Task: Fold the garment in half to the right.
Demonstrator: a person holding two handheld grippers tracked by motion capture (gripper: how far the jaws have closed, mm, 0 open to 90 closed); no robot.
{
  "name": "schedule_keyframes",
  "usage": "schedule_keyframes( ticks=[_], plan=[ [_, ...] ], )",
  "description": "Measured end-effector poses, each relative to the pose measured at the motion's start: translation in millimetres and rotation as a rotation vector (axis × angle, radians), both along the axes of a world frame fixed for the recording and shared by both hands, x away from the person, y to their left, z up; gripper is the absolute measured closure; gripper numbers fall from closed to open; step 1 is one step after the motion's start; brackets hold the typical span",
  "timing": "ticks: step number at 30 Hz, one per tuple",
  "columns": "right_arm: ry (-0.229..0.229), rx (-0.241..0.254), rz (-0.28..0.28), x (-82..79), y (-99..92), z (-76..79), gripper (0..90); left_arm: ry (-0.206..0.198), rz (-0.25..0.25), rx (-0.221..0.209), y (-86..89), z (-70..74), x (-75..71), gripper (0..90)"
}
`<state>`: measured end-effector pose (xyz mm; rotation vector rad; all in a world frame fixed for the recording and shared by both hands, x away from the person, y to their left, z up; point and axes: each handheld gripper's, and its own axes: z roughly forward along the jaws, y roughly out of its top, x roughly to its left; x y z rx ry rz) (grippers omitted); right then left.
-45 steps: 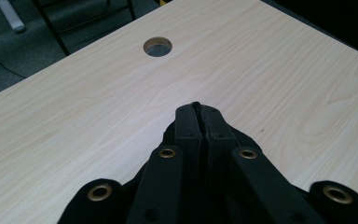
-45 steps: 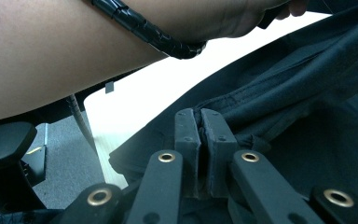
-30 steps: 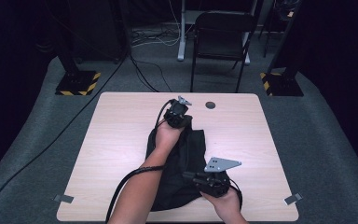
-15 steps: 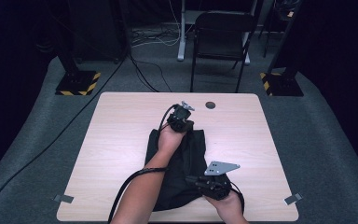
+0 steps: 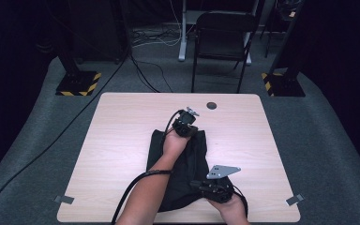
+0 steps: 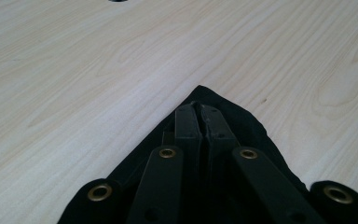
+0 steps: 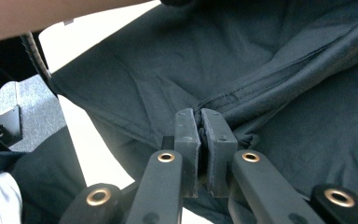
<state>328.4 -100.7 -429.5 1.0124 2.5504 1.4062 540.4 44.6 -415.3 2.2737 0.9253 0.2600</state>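
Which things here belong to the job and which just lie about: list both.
Part of the job:
- black cloth on the table
- left gripper, shut on the cloth's far corner
- right gripper, shut on a fold at its near end

Lying about:
- chair behind the table
- floor cables
- striped stand bases

We see a table (image 5: 122, 140) with a garment (image 5: 187, 164) lying on its middle and near part. Our left gripper (image 5: 186, 125) sits at the garment's far edge, closed on a corner of it that rests on the tabletop. Our right gripper (image 5: 205, 185) is at the garment's near right edge, near the table's front, pinching a fold along a seam. A round hole (image 5: 211, 105) lies in the tabletop beyond the left gripper. Behind the table stands a chair (image 5: 222, 42). Two stand bases sit on the floor, one (image 5: 77, 83) behind the table's left corner, one (image 5: 281, 84) behind its right.
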Motion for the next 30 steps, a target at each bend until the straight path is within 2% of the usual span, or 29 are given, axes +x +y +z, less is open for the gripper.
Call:
schedule_keyframes(
  ticks=[5,14,21,27,30],
  plan=[
    [0.026,-0.007,-0.006,1.2,-1.8,-7.0,85.5,0.002,0.000,0.000,-2.1,-3.3,0.5,86.1],
    [0.033,-0.041,-0.017,0.6,-2.9,-10.9,85.3,0.001,-0.003,0.005,-8.5,-6.1,-0.2,85.7],
    [0.058,-0.057,-0.027,2.1,-5.8,-17.9,84.9,0.011,-0.006,0.008,-12.6,-14.1,-1.1,81.7],
    [0.063,-0.067,-0.033,1.7,-5.2,-23.0,84.2,0.023,-0.034,-0.031,-8.5,-15.2,-2.6,73.2],
    [0.064,-0.072,-0.032,1.8,-4.6,-24.5,84.0,0.029,-0.033,-0.056,-4.0,-14.5,-2.8,69.9]
  ],
)
